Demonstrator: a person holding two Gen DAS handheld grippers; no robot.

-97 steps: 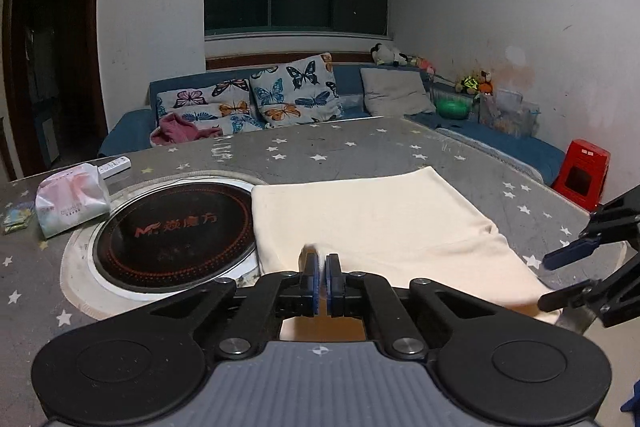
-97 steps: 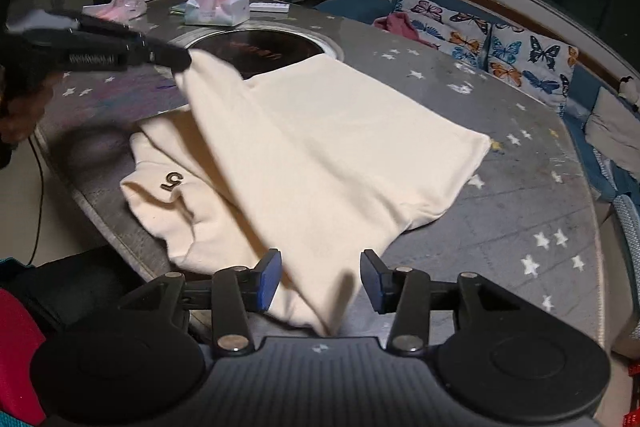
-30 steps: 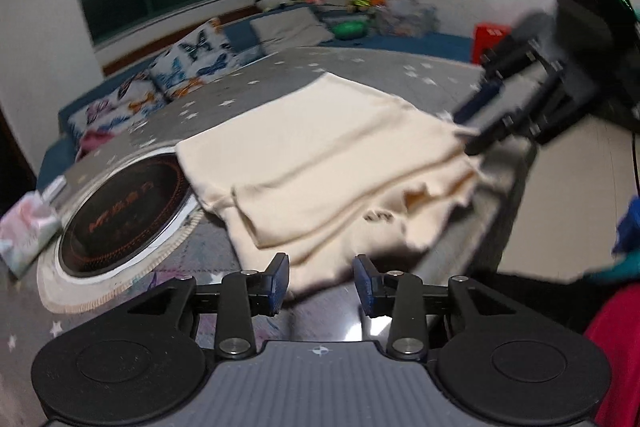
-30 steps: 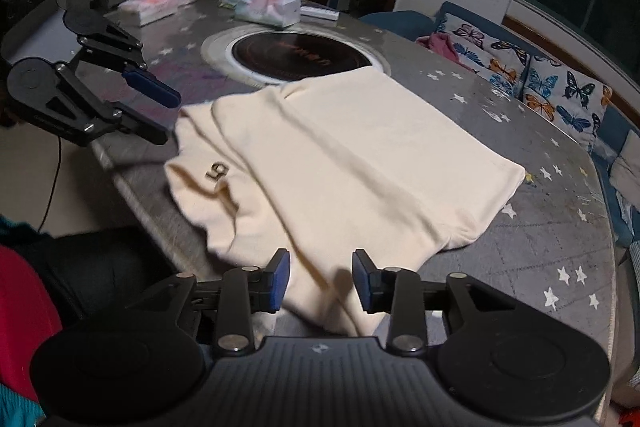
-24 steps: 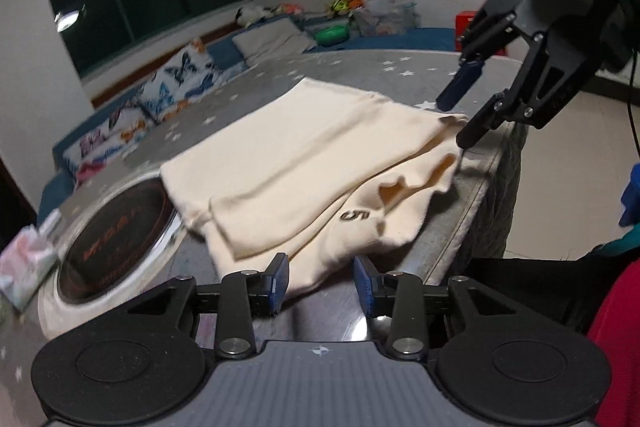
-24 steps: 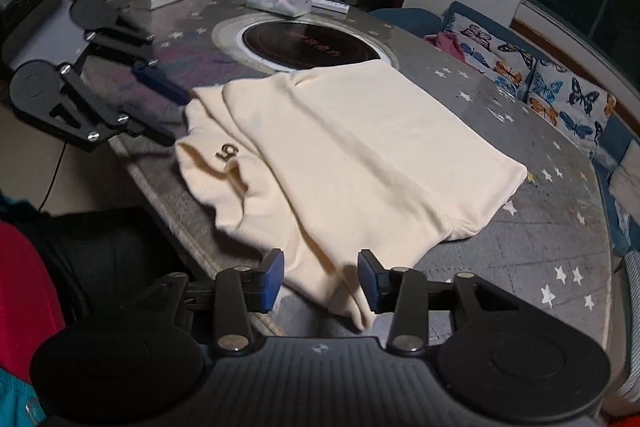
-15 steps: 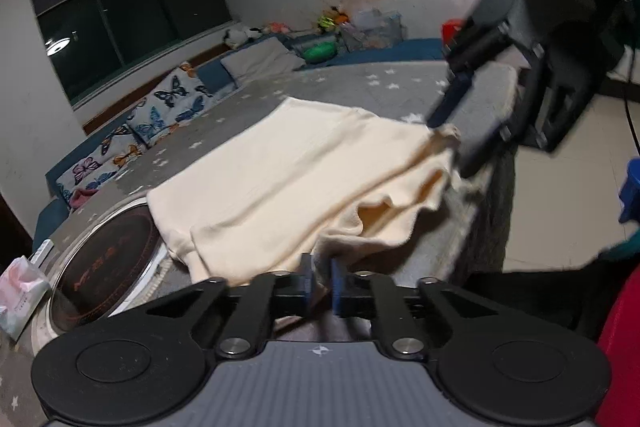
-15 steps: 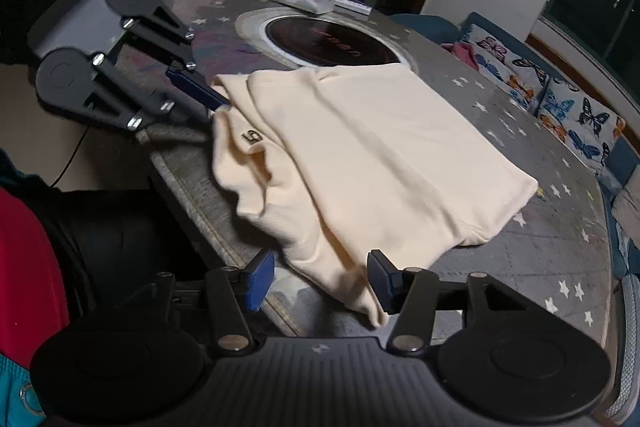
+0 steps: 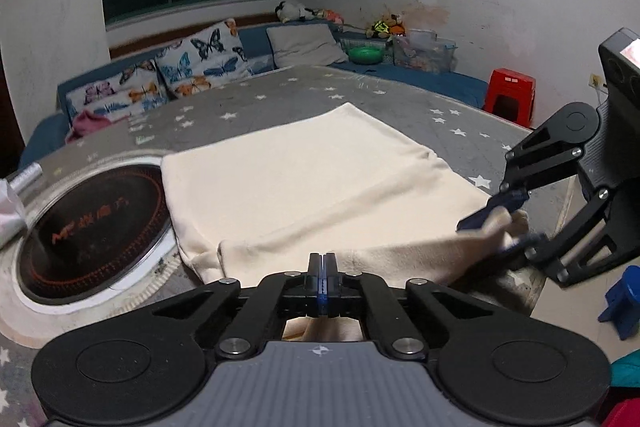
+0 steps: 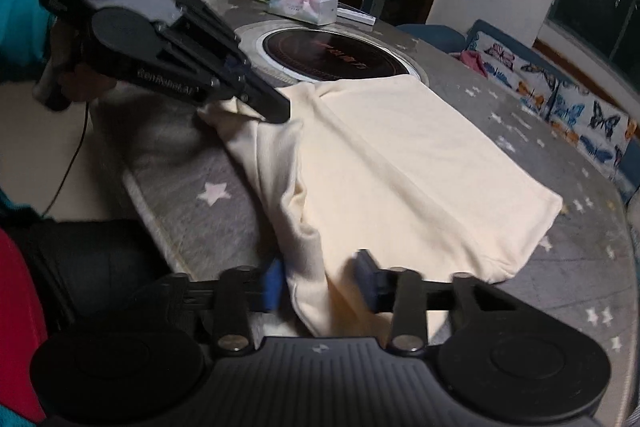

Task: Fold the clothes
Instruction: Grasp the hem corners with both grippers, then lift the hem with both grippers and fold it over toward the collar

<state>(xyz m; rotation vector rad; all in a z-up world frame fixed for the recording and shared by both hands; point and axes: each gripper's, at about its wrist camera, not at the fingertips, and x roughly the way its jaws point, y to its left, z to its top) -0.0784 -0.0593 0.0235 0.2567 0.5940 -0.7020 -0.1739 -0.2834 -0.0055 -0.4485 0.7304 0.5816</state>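
Note:
A cream garment (image 9: 312,179) lies folded on the grey star-patterned table (image 9: 400,99), its near edge reaching the table's rim. My left gripper (image 9: 322,267) is shut on that near edge; in the right wrist view it (image 10: 276,113) pinches the garment's far-left corner. My right gripper (image 10: 320,283) has a thick fold of the garment (image 10: 400,163) between its blue pads, and its jaws are closing on it. In the left wrist view the right gripper (image 9: 502,227) holds the cloth's right end slightly lifted.
A round black hotplate (image 9: 92,223) is set into the table beside the garment. A tissue pack (image 10: 304,3) lies beyond it. A sofa with butterfly cushions (image 9: 200,63) and a red stool (image 9: 510,95) stand behind. The table edge (image 10: 160,211) drops off near me.
The left gripper went from open to shut on the garment's near edge and swung to face the sofa. The right gripper's jaws widened, then narrowed around the fold at the cloth's other end.

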